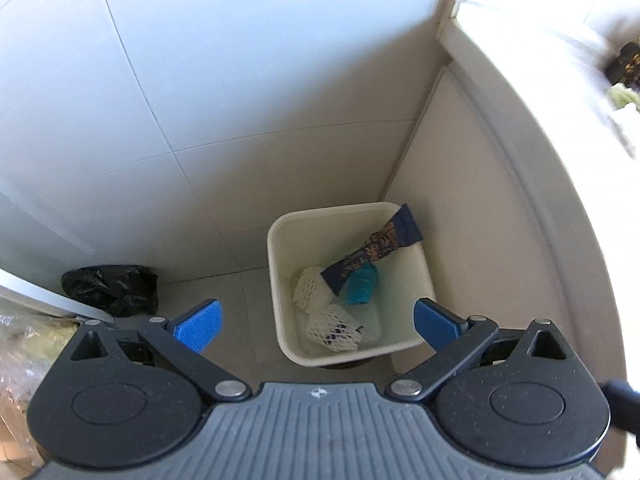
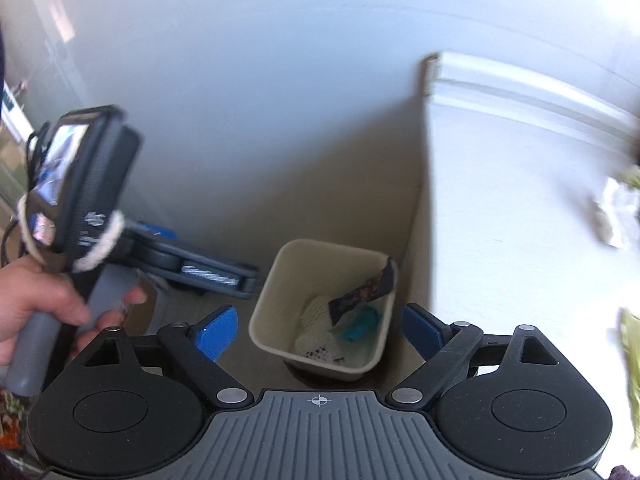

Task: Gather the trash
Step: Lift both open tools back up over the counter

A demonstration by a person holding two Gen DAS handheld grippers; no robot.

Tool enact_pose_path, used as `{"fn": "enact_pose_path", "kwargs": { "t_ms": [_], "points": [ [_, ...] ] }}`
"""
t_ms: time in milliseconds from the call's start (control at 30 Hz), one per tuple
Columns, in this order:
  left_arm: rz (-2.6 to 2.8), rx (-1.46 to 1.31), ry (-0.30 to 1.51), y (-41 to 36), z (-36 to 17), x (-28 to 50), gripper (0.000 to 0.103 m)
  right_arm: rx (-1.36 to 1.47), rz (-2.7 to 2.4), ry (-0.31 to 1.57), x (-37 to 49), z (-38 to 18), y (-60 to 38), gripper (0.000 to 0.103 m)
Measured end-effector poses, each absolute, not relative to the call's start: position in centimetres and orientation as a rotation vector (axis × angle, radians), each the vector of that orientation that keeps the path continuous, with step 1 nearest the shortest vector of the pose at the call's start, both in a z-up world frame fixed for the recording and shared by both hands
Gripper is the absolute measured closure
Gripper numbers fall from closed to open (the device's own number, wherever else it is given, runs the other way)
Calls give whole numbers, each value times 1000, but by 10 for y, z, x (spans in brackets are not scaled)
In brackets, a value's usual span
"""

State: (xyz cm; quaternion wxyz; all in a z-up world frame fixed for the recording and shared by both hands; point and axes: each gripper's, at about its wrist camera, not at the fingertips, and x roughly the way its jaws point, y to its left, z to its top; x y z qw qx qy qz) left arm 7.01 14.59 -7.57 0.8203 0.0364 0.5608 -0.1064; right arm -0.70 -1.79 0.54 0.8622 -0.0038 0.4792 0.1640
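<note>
Looking down from both wrists, I see the cream trash bin (image 1: 280, 240) on the floor in the corner, between the tiled wall and the white cabinet (image 1: 500, 240). Inside it lie a dark patterned wrapper (image 1: 372, 254) propped against the far right rim, a teal crumpled piece (image 1: 362, 284) and two white foam nets (image 1: 320, 312). I judge those pieces collected. My left gripper (image 1: 316, 322) is spread wide and empty above the bin; my right gripper (image 2: 320, 334) is also spread with nothing between its pads. My left hand (image 2: 36, 304) grips its handle at the left. What is left, as I judge it: a black plastic bag (image 1: 110, 290) on the floor left of the bin, and blurred pale scraps (image 2: 618, 212) on the white top at far right.
</note>
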Motion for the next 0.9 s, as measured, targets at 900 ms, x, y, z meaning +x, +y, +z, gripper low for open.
{"fn": "enact_pose_path", "kwargs": {
  "t_ms": [900],
  "points": [
    [-584, 250, 1068, -11, -28, 17, 1, 172, -118, 866, -79, 4, -215, 8]
  ]
}}
